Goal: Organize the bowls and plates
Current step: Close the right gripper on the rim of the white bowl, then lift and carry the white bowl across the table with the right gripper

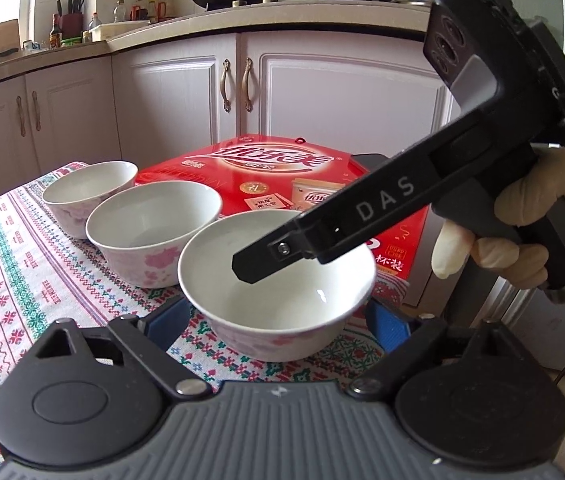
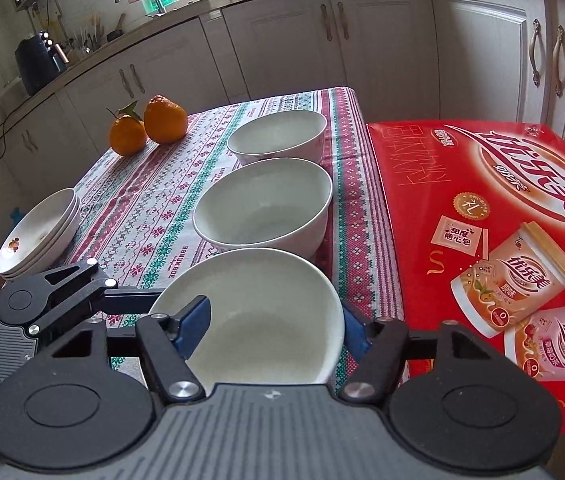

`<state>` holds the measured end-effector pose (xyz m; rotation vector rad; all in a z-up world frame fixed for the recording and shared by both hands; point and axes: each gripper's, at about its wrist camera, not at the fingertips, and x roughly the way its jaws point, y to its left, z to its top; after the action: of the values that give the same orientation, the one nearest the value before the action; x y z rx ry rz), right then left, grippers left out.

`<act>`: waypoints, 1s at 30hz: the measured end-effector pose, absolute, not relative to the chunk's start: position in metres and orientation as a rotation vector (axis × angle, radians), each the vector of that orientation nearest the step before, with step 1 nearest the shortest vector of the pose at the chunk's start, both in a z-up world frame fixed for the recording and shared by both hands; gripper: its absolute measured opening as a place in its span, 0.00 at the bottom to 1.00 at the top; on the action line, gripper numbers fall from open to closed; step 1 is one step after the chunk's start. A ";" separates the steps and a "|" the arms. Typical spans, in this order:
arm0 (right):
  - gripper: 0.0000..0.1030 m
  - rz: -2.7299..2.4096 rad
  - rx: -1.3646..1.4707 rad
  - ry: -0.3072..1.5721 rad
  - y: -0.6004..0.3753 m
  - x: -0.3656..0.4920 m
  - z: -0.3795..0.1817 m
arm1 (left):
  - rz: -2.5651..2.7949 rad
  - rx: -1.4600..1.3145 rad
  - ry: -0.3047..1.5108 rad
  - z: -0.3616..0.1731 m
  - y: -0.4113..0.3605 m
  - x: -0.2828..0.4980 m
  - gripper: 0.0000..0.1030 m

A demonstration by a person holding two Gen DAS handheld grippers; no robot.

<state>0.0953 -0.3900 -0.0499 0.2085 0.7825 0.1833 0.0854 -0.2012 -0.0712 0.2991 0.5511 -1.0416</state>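
**Inspector:** Report the scene, largest item first.

**Assistant:** The desk (image 2: 154,200), under a patterned cloth, carries everything. A red box (image 2: 482,220) lies just right of the right claw (image 2: 274,328). A stack of plates (image 2: 38,232) sits well to its left, at the desk edge. Three bowls run in a line ahead of it. The nearest bowl (image 1: 282,280) is in its jaws, the middle bowl (image 2: 262,204) is just beyond, and the far bowl (image 2: 278,136) is past that. Two oranges (image 2: 162,120) lie farthest off, ahead and to the left.

**Inspector:** State of the claws?

**Assistant:** The right claw is clenched on the nearest bowl, one pad inside the rim and one outside the wall. The left claw (image 1: 278,316) is released. Its pads stand either side of the same bowl, just beside the wall, and I see no pressing.

**Inspector:** Progress?

**Assistant:** In my judgement, about halfway. The plates are already piled. The bowls each stand alone on the cloth, none nested.

**Inspector:** What is outstanding?

**Assistant:** The nearest bowl likely has to be lifted into the middle one, then the far bowl joined to them.
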 end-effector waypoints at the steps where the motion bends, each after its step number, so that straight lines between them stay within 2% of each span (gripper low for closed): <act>1: 0.71 0.184 0.207 0.783 -0.390 0.096 -0.050 | -1.043 0.299 0.553 -0.072 -0.201 0.086 0.86; 16: 0.72 0.207 0.214 0.794 -0.384 0.095 -0.046 | -1.042 0.286 0.587 -0.069 -0.195 0.088 0.86; 30: 0.72 0.339 0.190 0.793 -0.335 0.109 -0.036 | -0.939 0.273 0.609 -0.051 -0.144 0.085 0.86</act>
<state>0.1089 -0.3349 -0.0363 0.1904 0.7930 0.3395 0.0846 -0.1444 -0.0511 0.2729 0.6095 -0.9386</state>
